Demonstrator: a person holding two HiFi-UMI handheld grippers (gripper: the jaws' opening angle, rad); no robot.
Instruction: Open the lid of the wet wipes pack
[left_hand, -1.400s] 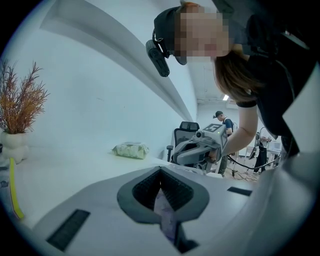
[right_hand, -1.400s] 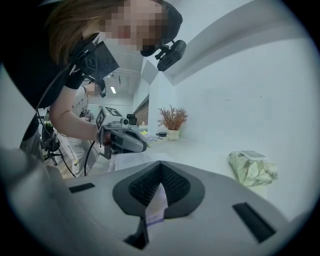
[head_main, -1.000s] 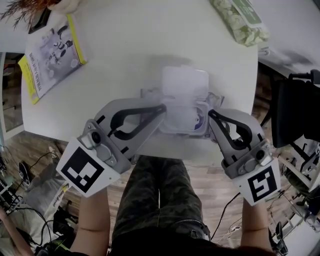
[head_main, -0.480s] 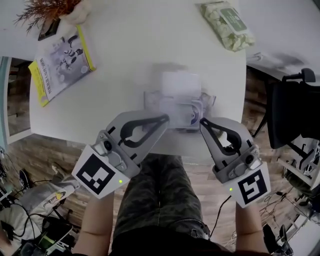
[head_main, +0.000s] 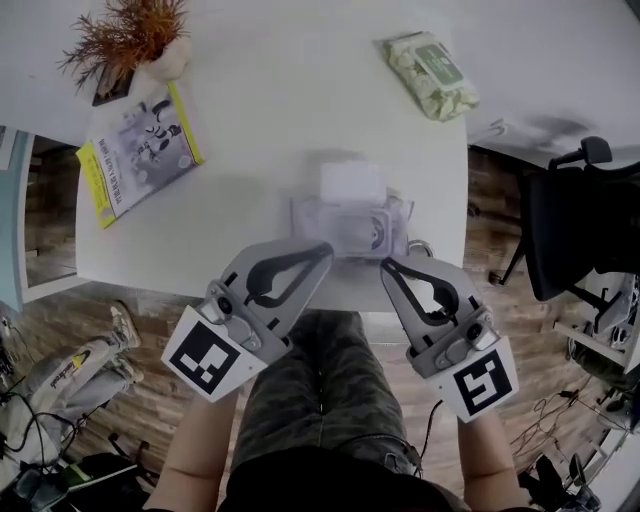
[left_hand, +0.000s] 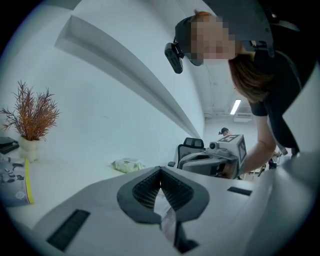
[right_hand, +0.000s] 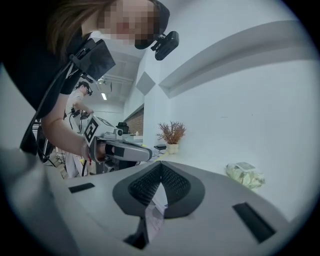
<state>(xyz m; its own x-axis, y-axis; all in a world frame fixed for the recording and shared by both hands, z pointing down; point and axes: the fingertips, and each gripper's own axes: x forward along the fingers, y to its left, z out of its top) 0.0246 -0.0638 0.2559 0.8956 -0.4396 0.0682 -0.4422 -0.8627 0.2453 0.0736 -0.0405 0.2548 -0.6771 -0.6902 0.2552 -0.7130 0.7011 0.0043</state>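
The wet wipes pack (head_main: 345, 228) is pale lilac and sits near the table's front edge, its white lid (head_main: 352, 183) flipped open away from me. My left gripper (head_main: 325, 250) meets the pack's near left side, and my right gripper (head_main: 385, 263) meets its near right. Each is shut on a thin strip of the pack's wrapper. That strip shows between the closed ribbed pads in the left gripper view (left_hand: 168, 222) and in the right gripper view (right_hand: 152, 220). I cannot tell whether the pack rests on the table.
A green wipes pack (head_main: 430, 75) lies at the white table's (head_main: 250, 90) far right. A yellow-edged booklet (head_main: 140, 150) and a dried plant (head_main: 130, 40) are at the far left. A black chair (head_main: 575, 220) stands to the right of the table.
Both grippers have risen, still shut on the wrapper, and their tips have come closer together. The table and pack look smaller in the head view.
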